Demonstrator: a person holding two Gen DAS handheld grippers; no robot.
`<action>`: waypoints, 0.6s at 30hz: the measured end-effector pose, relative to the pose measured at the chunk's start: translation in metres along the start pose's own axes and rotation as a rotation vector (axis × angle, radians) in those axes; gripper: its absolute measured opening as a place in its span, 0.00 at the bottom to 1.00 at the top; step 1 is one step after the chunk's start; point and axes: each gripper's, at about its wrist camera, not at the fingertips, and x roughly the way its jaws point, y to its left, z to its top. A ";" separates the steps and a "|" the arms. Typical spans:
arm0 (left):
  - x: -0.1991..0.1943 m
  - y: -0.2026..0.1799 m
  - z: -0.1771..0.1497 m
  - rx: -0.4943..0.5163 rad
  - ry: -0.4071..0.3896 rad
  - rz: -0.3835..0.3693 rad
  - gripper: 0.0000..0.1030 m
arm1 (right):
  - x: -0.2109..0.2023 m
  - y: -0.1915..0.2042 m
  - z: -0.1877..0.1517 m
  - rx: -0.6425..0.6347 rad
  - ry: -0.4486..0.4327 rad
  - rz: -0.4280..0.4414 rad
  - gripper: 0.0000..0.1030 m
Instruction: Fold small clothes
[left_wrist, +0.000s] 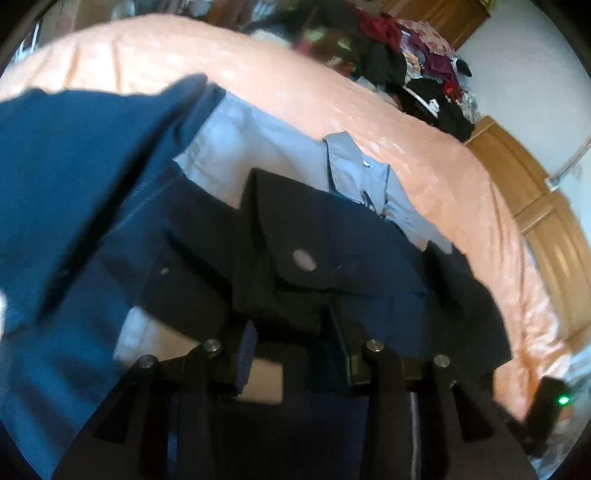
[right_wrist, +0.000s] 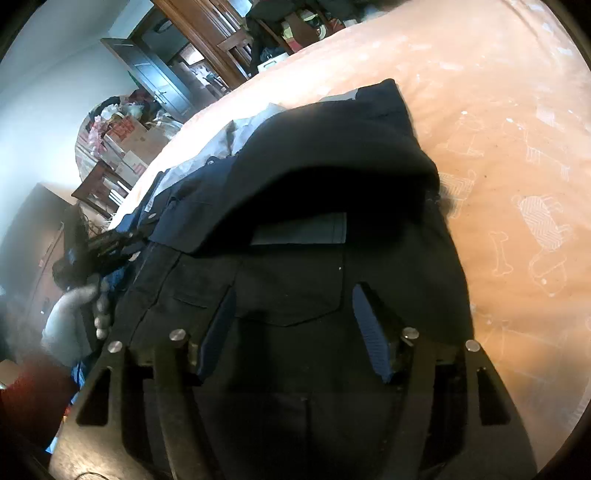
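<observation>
Dark garment (right_wrist: 332, 177) spread on the bed (right_wrist: 517, 110), partly folded over. Right gripper (right_wrist: 295, 325) fingers spread above the cloth; left gripper (left_wrist: 291, 347) likewise, gripping nothing — advise pinching the hem squarely, folding evenly.

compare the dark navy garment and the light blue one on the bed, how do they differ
The dark navy garment is near black; the light blue garment is pale. The navy one lies on top, nearest both tongs, and the light blue one lies under it, showing only past its far edge. In the right wrist view the navy garment has an edge folded back over itself, while the light blue one lies mostly flat. Both rest on the peach bedspread.
</observation>
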 end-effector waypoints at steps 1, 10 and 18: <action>-0.005 -0.001 -0.004 0.003 -0.007 0.015 0.41 | 0.000 -0.001 -0.001 0.000 -0.001 0.003 0.63; -0.012 -0.022 -0.028 -0.055 0.040 -0.114 0.40 | 0.001 -0.005 -0.001 -0.003 -0.003 0.021 0.65; 0.002 -0.017 -0.012 -0.207 -0.011 -0.267 0.47 | 0.003 -0.003 -0.001 -0.018 0.002 0.023 0.67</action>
